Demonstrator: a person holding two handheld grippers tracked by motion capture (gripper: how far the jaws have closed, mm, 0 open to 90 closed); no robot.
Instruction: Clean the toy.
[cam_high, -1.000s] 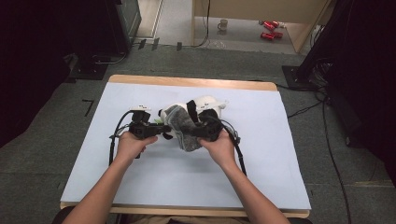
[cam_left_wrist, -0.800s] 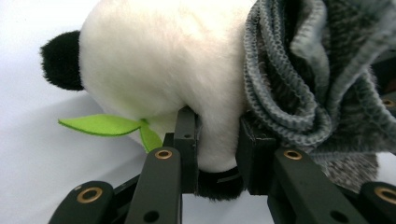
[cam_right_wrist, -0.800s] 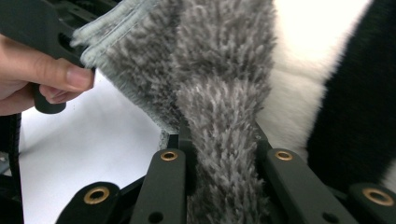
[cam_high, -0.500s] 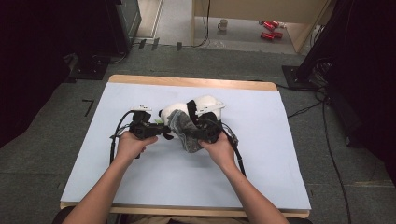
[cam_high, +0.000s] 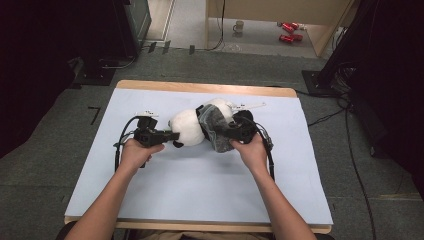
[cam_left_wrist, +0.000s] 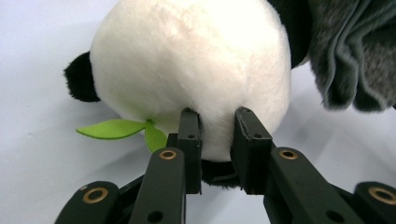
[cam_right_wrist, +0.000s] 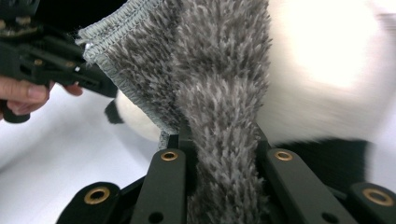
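Item: plush panda (cam_high: 187, 126), white body, black ear, green felt leaf (cam_left_wrist: 112, 128); lies mid-tabletop (cam_high: 200, 180) on the pale blue cover. Left tool (cam_high: 159, 135): jaws pinched on a fold of the panda's white plush, apparently to anchor it. Right tool (cam_high: 235, 134): jaws clamped on a bunched grey fleece cloth (cam_high: 216, 127) draped over the panda's far half, seemingly held for pulling it on or off.

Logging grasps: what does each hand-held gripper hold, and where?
Left hand-held gripper pinches the panda toy's white plush; right hand-held gripper grips a fold of grey cloth.
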